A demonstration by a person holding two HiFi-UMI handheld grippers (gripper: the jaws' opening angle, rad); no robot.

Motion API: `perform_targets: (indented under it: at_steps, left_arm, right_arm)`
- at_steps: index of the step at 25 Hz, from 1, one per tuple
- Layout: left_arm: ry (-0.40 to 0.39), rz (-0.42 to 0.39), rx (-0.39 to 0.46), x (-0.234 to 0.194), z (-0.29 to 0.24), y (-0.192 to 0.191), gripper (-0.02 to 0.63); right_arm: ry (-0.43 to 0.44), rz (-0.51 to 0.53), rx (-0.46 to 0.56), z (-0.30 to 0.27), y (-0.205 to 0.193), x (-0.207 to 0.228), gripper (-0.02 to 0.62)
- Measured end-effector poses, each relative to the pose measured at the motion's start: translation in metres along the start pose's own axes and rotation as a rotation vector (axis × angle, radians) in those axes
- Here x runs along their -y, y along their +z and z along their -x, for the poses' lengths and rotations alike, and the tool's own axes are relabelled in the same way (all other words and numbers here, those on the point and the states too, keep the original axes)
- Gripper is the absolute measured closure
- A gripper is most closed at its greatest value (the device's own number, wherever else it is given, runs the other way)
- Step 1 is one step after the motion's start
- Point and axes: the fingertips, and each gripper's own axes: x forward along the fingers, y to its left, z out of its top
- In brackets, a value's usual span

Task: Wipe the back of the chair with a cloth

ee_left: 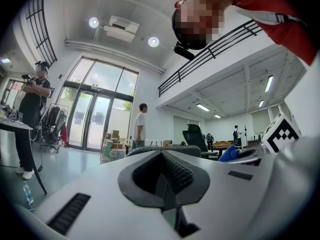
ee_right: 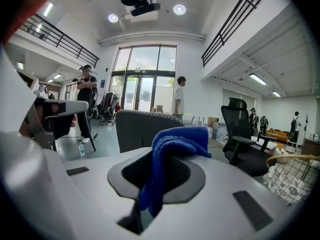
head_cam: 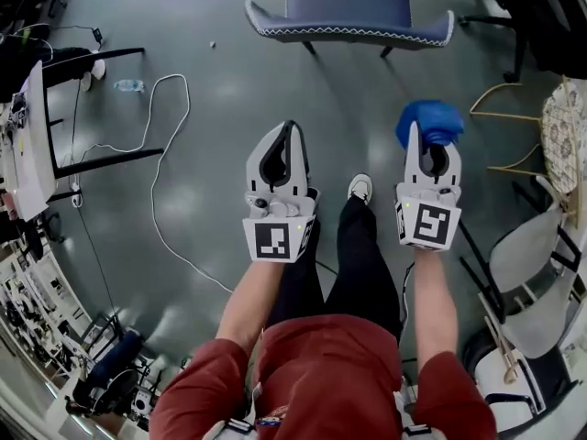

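A blue-grey chair (head_cam: 348, 12) with a white-stitched edge stands on the floor ahead of me, at the top of the head view. Its grey back (ee_right: 135, 129) rises just beyond my right gripper, and its top (ee_left: 187, 149) peeks over my left gripper. A folded blue cloth (head_cam: 431, 120) (ee_right: 175, 144) sticks out of my right gripper (head_cam: 417, 131) (ee_right: 159, 161), which is shut on it. My left gripper (head_cam: 290, 126) (ee_left: 161, 156) is held beside it at the same height, jaws together with nothing between them. Both grippers are short of the chair and do not touch it.
A table (head_cam: 37, 136) with black legs stands at the left, with a white cable (head_cam: 165, 145) and a water bottle (head_cam: 129, 85) on the floor near it. A black office chair (ee_right: 239, 129), a wire basket (head_cam: 564, 126) and white chairs (head_cam: 532, 264) crowd the right. Two people (ee_left: 31, 109) (ee_left: 140, 126) stand farther off.
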Motion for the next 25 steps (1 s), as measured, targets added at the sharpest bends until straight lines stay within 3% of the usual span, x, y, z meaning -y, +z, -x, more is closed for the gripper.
perform_targets:
  at_steps: [5, 12, 17, 25]
  left_arm:
    - [-0.034, -0.047, -0.052, 0.017, 0.000, -0.082, 0.592]
    - [-0.040, -0.067, -0.115, 0.040, -0.005, -0.172, 0.594]
    - [-0.073, -0.060, -0.130, 0.038, -0.012, -0.207, 0.594]
    - [-0.147, -0.054, -0.170, 0.032, -0.025, -0.230, 0.594]
  right_arm:
    - [0.011, -0.046, -0.020, -0.028, -0.076, 0.006, 0.534]
    - [0.030, -0.012, -0.106, -0.064, -0.168, 0.014, 0.534]
    - [0.039, 0.019, -0.141, -0.089, -0.205, 0.003, 0.534]
    - [0.007, 0.020, -0.241, -0.120, -0.239, 0.005, 0.534]
